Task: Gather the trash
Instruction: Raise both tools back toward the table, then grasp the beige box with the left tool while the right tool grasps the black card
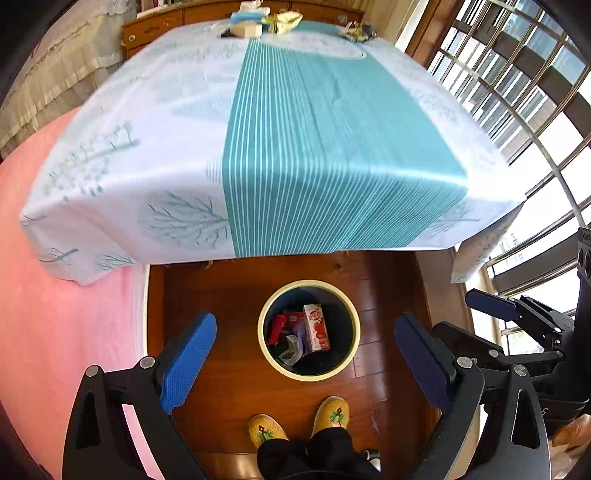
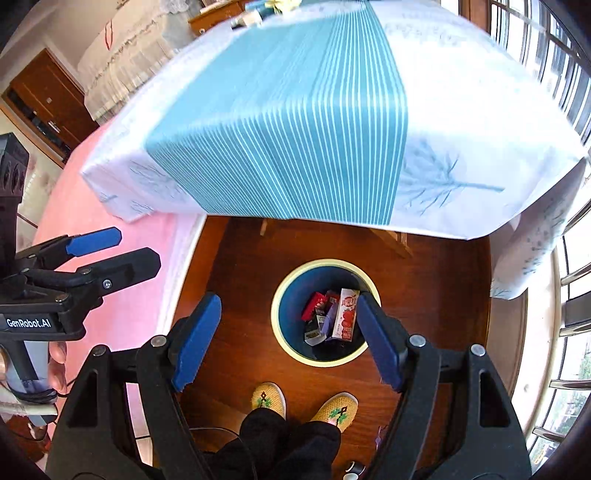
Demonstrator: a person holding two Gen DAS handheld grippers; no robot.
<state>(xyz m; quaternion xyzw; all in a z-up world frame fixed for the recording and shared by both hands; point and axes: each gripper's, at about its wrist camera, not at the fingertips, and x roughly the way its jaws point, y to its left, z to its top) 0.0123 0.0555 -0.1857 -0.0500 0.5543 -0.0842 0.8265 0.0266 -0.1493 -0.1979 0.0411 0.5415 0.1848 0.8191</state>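
Both tongs hang wide and empty above the wooden floor: the left tongs straddle the view of a round bin, and the right tongs do the same from the other side, their blue fingertips well apart.

Cream-rimmed with a dark inside, the bin stands upright on the floor just in front of the bench, near a pair of yellow knitted slippers. Trash lies in it: a white and red drink carton standing almost upright on its long axis and leaning a little, a red packet beside it, and a small grey and black box lower down. What lies beneath these cannot be made out.

More trash sits at the far edge of the bench, on the teal-striped cloth: a pale box with blue wrapping, a crumpled yellow wrapper beside it, and another crumpled scrap apart to the right. All are blurred.
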